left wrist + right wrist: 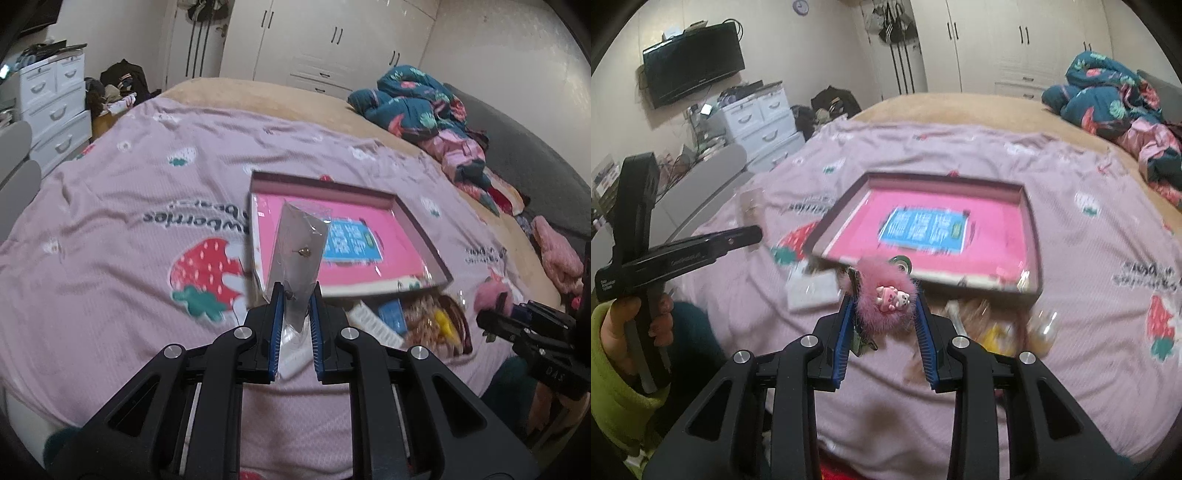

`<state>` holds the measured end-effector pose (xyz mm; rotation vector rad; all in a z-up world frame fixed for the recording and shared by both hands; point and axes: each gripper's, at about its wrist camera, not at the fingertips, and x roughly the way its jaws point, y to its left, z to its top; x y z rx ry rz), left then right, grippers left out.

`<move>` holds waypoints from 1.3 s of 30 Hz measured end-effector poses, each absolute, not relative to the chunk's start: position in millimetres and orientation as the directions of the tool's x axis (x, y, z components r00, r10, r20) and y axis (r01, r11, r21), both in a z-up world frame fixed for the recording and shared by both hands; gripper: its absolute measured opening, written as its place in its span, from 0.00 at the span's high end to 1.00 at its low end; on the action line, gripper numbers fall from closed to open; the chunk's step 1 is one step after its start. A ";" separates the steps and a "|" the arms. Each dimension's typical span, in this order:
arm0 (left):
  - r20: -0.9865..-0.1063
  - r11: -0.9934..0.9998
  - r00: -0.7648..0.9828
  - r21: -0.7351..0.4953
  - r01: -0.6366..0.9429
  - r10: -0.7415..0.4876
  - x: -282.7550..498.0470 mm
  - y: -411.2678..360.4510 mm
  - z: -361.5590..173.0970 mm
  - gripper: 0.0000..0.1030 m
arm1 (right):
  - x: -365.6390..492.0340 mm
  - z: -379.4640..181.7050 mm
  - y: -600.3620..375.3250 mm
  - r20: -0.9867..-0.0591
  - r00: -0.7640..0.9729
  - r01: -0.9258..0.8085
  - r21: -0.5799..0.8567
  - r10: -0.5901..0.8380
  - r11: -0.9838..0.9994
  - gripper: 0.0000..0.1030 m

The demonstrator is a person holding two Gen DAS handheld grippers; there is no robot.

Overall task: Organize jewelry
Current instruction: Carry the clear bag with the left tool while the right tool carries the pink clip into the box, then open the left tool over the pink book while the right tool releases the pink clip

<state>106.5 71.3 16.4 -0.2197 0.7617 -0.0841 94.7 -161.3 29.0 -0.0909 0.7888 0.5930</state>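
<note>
The left tongs [297,295] are clamped on the bottom edge of a clear packet [299,243], which stands upright so its small earring shows, held just short of the pink tray [424,225] on the bed [110,184]. The right tongs [886,306] grip a fluffy pink clip [882,295] (charm facing up), likewise poised before the tray [1032,229], probably for dropping in. More trinkets [432,325] lie near the tray's edge.

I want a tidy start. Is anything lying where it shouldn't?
Yes: loose trinkets lie heaped on the blanket beside the pink-lined box, not inside it. The box itself holds only a blue card.
</note>
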 end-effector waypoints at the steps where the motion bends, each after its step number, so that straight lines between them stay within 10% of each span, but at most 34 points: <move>1: -0.672 0.974 0.725 -0.227 -0.006 -0.153 110.4 71.9 19.3 0.93 | 100.6 31.8 -162.1 -0.688 0.562 -0.525 0.131 0.459 0.841 0.70; 39: -0.795 0.981 0.583 -0.195 0.015 -0.167 216.5 33.3 -59.5 0.92 | 239.9 -58.3 -197.5 -0.818 0.513 -0.291 0.120 0.261 0.949 0.68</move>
